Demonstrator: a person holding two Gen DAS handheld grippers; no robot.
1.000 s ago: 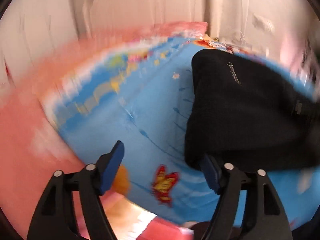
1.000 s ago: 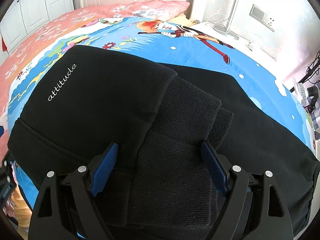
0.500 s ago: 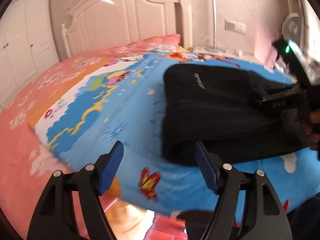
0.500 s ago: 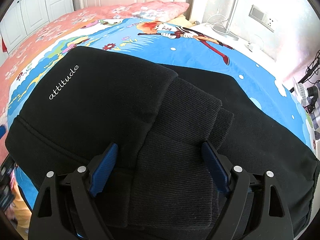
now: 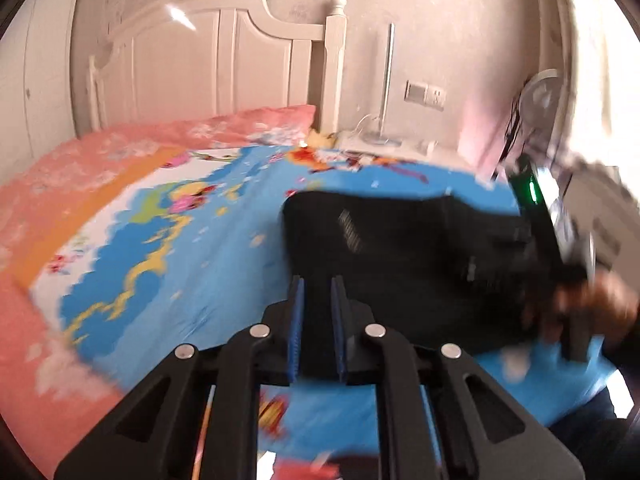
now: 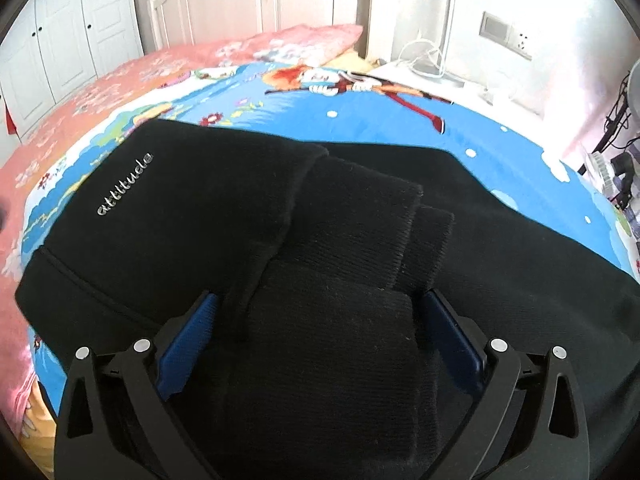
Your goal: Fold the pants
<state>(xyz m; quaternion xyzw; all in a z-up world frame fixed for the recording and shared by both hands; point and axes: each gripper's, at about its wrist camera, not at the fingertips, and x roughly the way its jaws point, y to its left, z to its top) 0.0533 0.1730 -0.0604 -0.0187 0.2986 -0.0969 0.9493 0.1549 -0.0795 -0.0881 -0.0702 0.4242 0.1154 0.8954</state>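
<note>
Black pants (image 6: 224, 200), with "attitude" lettered in white, lie folded on the blue cartoon bedspread (image 6: 360, 120). Their ribbed cuffs (image 6: 352, 216) lie on top. My right gripper (image 6: 320, 304) hovers low over the cuff end, its jaws opening wide; fabric lies between the blue pads without being pinched. My left gripper (image 5: 316, 284) is raised off the bed's near edge, its jaws closing to a narrow slit. The pants' left corner (image 5: 320, 240) shows behind that slit, and nothing is clamped. A hand (image 5: 592, 304) holds the right gripper at the pants' far side.
The pink floral sheet (image 5: 80, 168) covers the bed's left side and a pillow (image 5: 256, 120) lies by the white headboard (image 5: 208, 64). A nightstand with a lamp and cables (image 6: 432, 64) and a fan (image 5: 544, 96) stand to the right. White wardrobes (image 6: 48, 48) line the left.
My left gripper has lifted and tilted up, away from the pants' edge, and its jaws have come nearly together. The right gripper stayed over the cuffs and its jaws spread wider.
</note>
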